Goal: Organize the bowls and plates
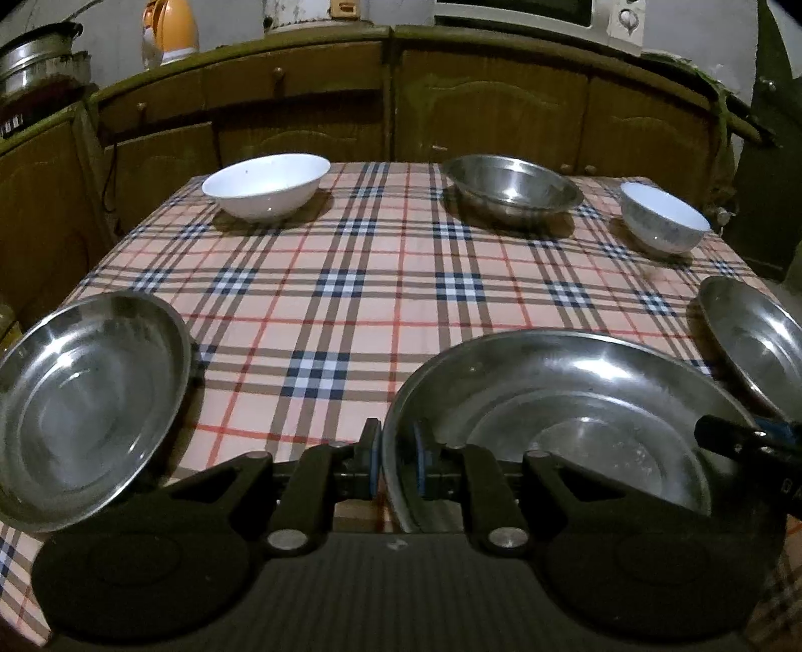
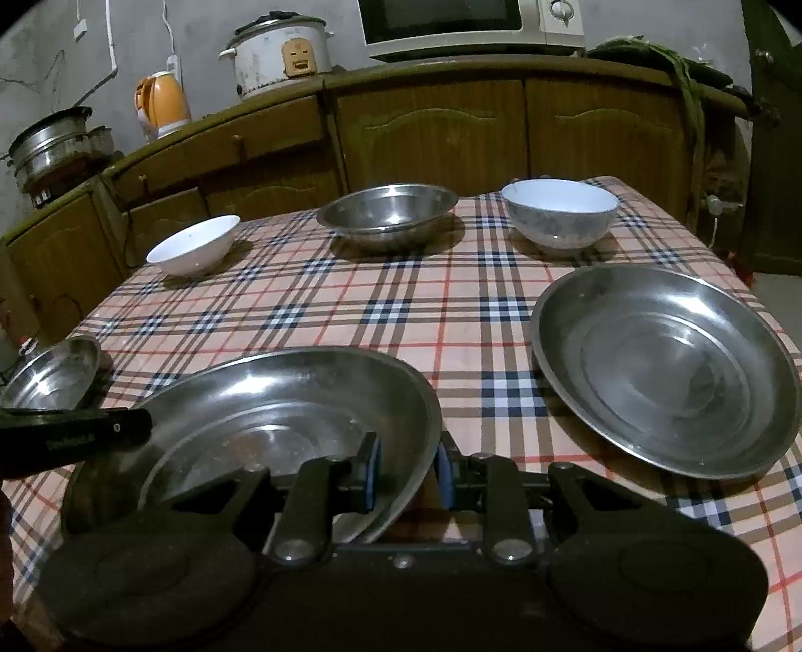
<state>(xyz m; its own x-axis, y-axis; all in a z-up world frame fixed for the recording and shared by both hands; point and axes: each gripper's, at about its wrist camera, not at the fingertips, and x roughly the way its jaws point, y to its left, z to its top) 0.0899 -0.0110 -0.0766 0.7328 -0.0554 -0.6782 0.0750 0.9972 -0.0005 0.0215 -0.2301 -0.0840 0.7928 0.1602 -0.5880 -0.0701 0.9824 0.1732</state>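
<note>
Worktop (image 1: 321, 301): checked cloth, dishes scattered singly.
My fingers: left gripper (image 1: 396, 464) and right gripper (image 2: 408, 474) clamp the middle plate (image 1: 576, 401).
Left: nothing stacked yet.

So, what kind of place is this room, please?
Most likely a home kitchen. A white rice cooker and a silver microwave oven stand on brown wooden cabinets, and steel plates and bowls sit on a table under a checked pink tablecloth.
</note>
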